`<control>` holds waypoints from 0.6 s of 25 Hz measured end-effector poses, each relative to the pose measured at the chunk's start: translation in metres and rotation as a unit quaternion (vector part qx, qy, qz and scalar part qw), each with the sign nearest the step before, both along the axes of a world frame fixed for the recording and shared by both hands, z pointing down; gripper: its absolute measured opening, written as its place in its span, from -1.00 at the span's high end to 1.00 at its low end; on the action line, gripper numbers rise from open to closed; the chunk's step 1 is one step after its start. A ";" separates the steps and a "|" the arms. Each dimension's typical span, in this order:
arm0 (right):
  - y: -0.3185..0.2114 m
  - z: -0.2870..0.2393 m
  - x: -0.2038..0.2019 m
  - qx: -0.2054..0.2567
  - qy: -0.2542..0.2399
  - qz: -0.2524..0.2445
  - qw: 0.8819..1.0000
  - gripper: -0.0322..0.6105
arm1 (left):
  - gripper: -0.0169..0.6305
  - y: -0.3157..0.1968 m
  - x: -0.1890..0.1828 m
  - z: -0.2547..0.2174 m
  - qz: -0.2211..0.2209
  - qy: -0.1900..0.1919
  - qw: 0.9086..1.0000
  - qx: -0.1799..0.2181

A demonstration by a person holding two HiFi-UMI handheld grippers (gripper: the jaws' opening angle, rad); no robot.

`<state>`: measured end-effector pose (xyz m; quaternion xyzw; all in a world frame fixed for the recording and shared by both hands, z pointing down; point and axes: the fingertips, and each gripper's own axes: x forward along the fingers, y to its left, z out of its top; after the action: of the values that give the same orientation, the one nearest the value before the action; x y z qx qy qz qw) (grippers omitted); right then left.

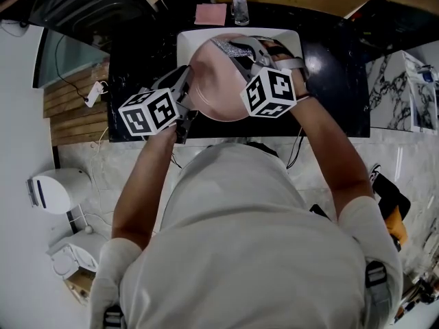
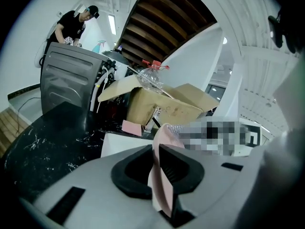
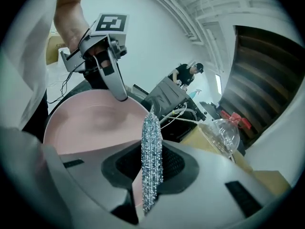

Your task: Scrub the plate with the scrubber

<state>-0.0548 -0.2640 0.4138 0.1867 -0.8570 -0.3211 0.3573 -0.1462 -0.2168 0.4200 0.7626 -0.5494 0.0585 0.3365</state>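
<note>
Left fingers (image 2: 183, 163) are pinched on the rim of the pink plate (image 1: 216, 88) above the sink (image 1: 188, 43); right fingers (image 3: 176, 166) are clamped on the steel scrubber (image 3: 151, 147), beside the plate's face. Scrubber should be pressed flat and circled, rim grip held firm.

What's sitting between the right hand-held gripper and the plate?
The silver mesh scrubber, clamped in the right hand-held gripper and facing the pink plate; the right gripper view shows it.
</note>
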 end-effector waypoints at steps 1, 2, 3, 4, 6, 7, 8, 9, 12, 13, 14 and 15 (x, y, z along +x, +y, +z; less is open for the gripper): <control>-0.001 0.003 0.003 -0.005 0.000 0.005 1.000 0.66 | 0.82 0.000 -0.001 -0.001 -0.001 0.000 1.000 0.001; -0.002 0.006 0.006 -0.011 -0.001 0.011 1.000 0.66 | 0.82 0.000 -0.002 -0.002 -0.002 0.001 1.000 0.003; -0.002 0.009 0.009 -0.017 -0.002 0.016 1.000 0.66 | 0.82 0.000 -0.002 -0.004 -0.003 0.002 1.000 0.004; -0.002 0.011 0.011 -0.023 -0.003 0.020 1.000 0.66 | 0.82 -0.001 -0.003 -0.005 -0.004 0.003 1.000 0.005; -0.002 0.017 0.017 -0.034 -0.005 0.028 0.999 0.66 | 0.81 -0.003 -0.003 -0.008 -0.004 0.003 1.000 0.008; -0.002 0.019 0.019 -0.038 -0.006 0.032 0.999 0.66 | 0.81 -0.004 -0.003 -0.009 -0.004 0.003 1.000 0.010; -0.001 0.022 0.022 -0.041 -0.007 0.036 0.998 0.66 | 0.81 -0.005 -0.003 -0.010 -0.005 0.002 1.000 0.012; -0.001 0.024 0.025 -0.046 -0.009 0.040 0.998 0.66 | 0.81 -0.006 -0.003 -0.011 -0.006 0.002 1.000 0.013; 0.002 0.030 0.032 -0.064 -0.019 0.053 0.996 0.66 | 0.81 -0.008 -0.004 -0.013 -0.009 0.004 1.000 0.016; 0.004 0.032 0.033 -0.069 -0.022 0.056 0.996 0.66 | 0.80 -0.008 -0.004 -0.014 -0.009 0.005 1.000 0.017; 0.007 0.035 0.035 -0.075 -0.023 0.059 0.995 0.66 | 0.80 -0.009 -0.003 -0.014 -0.010 0.005 1.000 0.017; 0.009 0.038 0.036 -0.082 -0.024 0.060 0.995 0.66 | 0.80 -0.009 -0.003 -0.013 -0.010 0.006 1.000 0.017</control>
<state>-0.0186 -0.2545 0.4520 0.2161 -0.8760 -0.2232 0.3690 -0.1493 -0.2258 0.4065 0.7631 -0.5560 0.0415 0.3269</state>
